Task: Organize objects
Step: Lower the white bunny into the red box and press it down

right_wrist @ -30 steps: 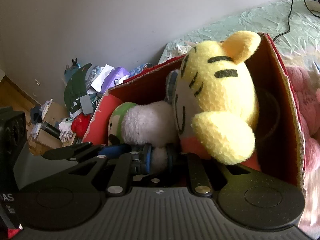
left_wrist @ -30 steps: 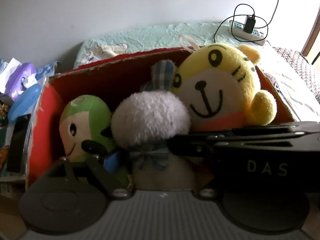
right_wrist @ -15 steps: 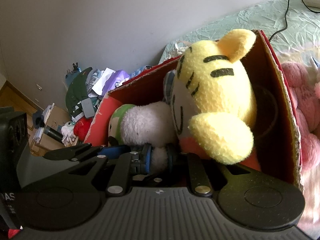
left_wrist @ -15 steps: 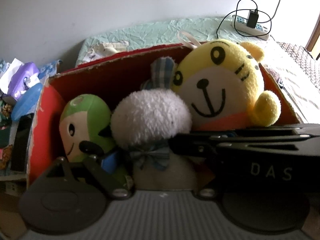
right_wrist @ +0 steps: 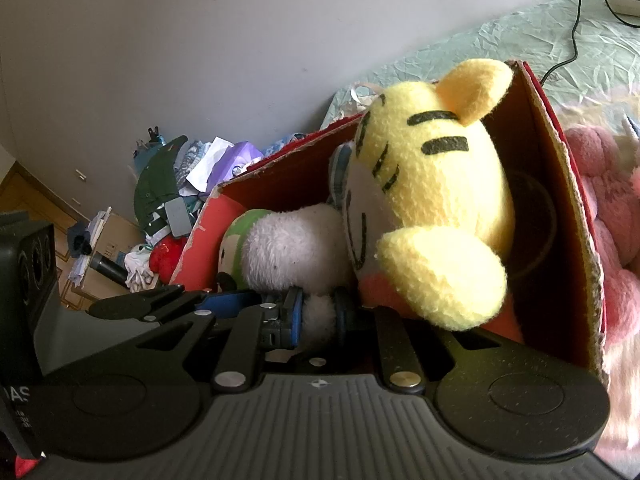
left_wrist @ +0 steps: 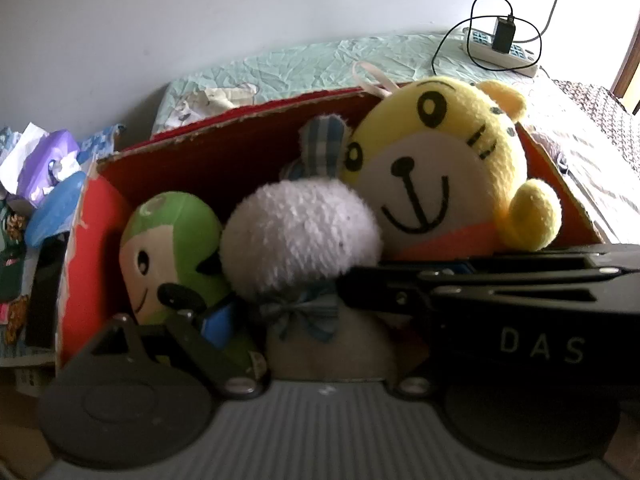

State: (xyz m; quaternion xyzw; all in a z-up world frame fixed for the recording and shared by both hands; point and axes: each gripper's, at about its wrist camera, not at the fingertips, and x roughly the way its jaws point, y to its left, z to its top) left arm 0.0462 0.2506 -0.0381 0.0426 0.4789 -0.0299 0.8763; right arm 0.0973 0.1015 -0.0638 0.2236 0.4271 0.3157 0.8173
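Observation:
A red cardboard box (left_wrist: 224, 168) holds three plush toys: a yellow tiger (left_wrist: 436, 176), a white fluffy bunny (left_wrist: 300, 236) with a plaid bow, and a green-headed doll (left_wrist: 172, 236). My left gripper (left_wrist: 256, 320) is low at the box's near side, beside the doll and the bunny's body; its right finger is hidden behind the other gripper's body. In the right wrist view my right gripper (right_wrist: 318, 314) is shut on the white bunny's body (right_wrist: 296, 248), below the tiger (right_wrist: 432, 200) in the box (right_wrist: 560, 184).
A pink plush (right_wrist: 612, 248) lies right of the box on the bed. A power strip with a cable (left_wrist: 500, 46) lies on the green sheet (left_wrist: 320, 64) behind. Cluttered bags and papers (left_wrist: 44, 168) pile up at the left by the wall.
Both grippers and the box contents have shifted only slightly; the views have tilted a little, and the grip on the bunny is unchanged.

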